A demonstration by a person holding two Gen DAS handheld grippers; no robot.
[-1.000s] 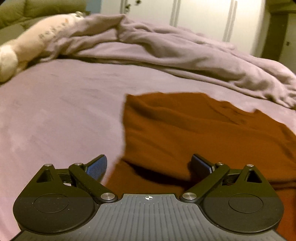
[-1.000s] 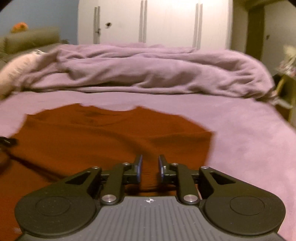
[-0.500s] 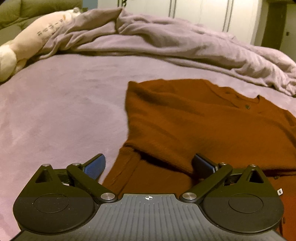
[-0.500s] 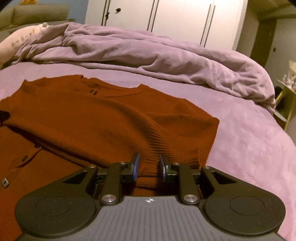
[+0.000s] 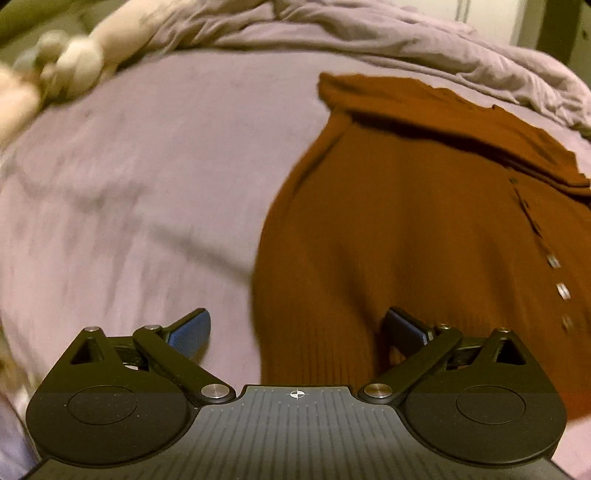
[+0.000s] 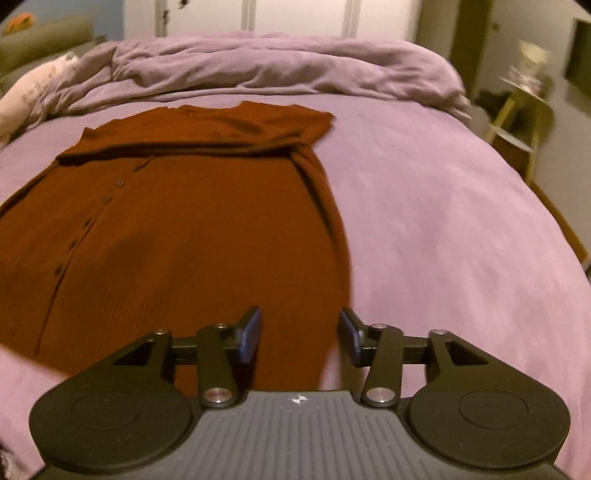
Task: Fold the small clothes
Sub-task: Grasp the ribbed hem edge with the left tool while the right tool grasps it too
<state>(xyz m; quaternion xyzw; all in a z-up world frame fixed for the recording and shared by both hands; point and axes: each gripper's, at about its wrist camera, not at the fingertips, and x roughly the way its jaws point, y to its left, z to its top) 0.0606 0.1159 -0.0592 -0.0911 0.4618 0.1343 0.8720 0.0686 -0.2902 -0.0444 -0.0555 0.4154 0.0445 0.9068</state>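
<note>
A rust-brown knitted cardigan (image 6: 184, 229) lies flat on the lilac bed sheet (image 6: 443, 221), buttons up, with its far end folded back over itself. In the left wrist view the cardigan (image 5: 406, 221) fills the right half. My left gripper (image 5: 297, 325) hovers open over its near left hem corner, one pad above bare sheet and the other above the knit. My right gripper (image 6: 301, 326) is over the near right hem edge. Its jaws are opening, the cloth lies under them, and the pads press on nothing.
A crumpled lilac duvet (image 6: 258, 70) is heaped along the far end of the bed. A cream plush toy (image 5: 74, 66) lies at the far left. A yellow side table (image 6: 524, 110) stands past the bed's right edge, with white wardrobe doors (image 6: 295, 14) behind.
Both grippers have drawn back from the folded far end to the near hem. The right gripper has let go of the ribbed edge it held and spread its jaws. The left stayed open.
</note>
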